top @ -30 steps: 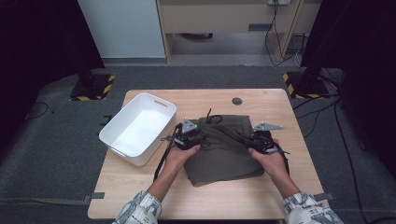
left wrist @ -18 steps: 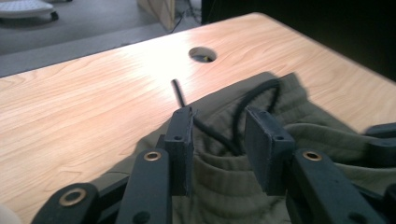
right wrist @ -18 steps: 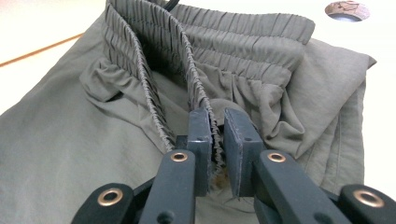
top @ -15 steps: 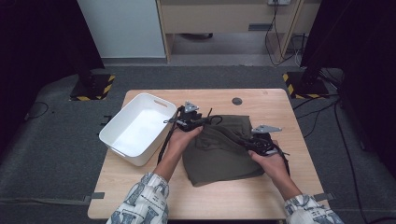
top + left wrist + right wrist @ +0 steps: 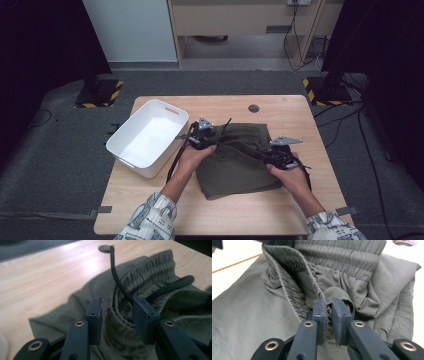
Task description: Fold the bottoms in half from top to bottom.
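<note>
An olive-green garment [image 5: 235, 170] with an elastic waistband lies on the wooden table [image 5: 150, 200]. My left gripper [image 5: 215, 142] is at its far left corner. In the left gripper view the jaws [image 5: 117, 315] stand partly apart with a bunched fold of the waistband [image 5: 120, 312] pinched between the pads. My right gripper [image 5: 261, 151] is at the garment's right side. Its jaws [image 5: 329, 312] are nearly together, clamped on the waistband's edge [image 5: 312, 285]. The waistband runs raised between the two grippers. A thin black cord [image 5: 115, 270] rises from the fabric.
A white plastic tub [image 5: 145, 137] stands on the table just left of the left hand. A round dark hole [image 5: 254, 108] sits in the tabletop beyond the garment. Bare wood lies in front of the garment and along the far edge.
The left gripper went from the garment's left edge away from the person, then came back a little, and the waistband now stands raised between the grippers. The right gripper stayed put.
</note>
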{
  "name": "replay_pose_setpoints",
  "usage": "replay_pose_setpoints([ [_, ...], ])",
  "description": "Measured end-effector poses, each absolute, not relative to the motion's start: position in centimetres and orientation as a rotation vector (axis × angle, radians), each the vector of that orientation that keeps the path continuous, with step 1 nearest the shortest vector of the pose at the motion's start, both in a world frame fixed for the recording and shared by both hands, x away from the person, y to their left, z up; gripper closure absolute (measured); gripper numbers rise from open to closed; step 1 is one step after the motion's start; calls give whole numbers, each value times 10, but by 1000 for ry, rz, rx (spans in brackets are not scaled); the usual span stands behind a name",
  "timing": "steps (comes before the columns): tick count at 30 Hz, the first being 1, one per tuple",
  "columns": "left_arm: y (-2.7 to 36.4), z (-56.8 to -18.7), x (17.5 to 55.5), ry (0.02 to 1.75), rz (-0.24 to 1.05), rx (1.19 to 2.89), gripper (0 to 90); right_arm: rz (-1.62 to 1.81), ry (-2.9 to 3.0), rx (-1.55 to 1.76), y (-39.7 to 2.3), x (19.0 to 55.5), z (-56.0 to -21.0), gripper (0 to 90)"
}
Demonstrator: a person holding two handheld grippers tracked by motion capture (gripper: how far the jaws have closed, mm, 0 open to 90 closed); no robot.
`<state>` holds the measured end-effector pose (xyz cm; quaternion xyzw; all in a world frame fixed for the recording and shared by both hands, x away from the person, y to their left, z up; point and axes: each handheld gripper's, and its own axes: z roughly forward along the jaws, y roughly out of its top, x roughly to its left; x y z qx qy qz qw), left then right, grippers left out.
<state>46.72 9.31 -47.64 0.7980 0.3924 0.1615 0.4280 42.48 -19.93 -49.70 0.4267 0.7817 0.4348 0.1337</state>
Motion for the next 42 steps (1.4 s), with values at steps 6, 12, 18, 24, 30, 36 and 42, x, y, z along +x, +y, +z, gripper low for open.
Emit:
replay_pose_setpoints([
  [6, 96, -494, 451, 989, 370, 1988, 546, 1259, 2267, 1233, -202, 421, -499, 791],
  [12, 94, -498, 454, 961, 369, 1988, 571, 1245, 2274, 1235, -200, 419, -499, 740],
  [18, 96, -499, 449, 950, 373, 1993, 635, 1249, 2269, 1252, -199, 421, -492, 577],
  [24, 97, -500, 442, 944, 378, 1994, 646, 1283, 2245, 1255, -199, 420, -479, 471],
  [30, 95, -504, 439, 943, 378, 2000, 650, 1314, 2191, 1238, -200, 423, -461, 477],
  [36, 96, -506, 435, 937, 375, 2005, 651, 1251, 2149, 1276, -200, 440, -456, 549],
  [42, 99, -511, 431, 946, 361, 1997, 628, 1192, 2178, 1284, -196, 444, -469, 576],
])
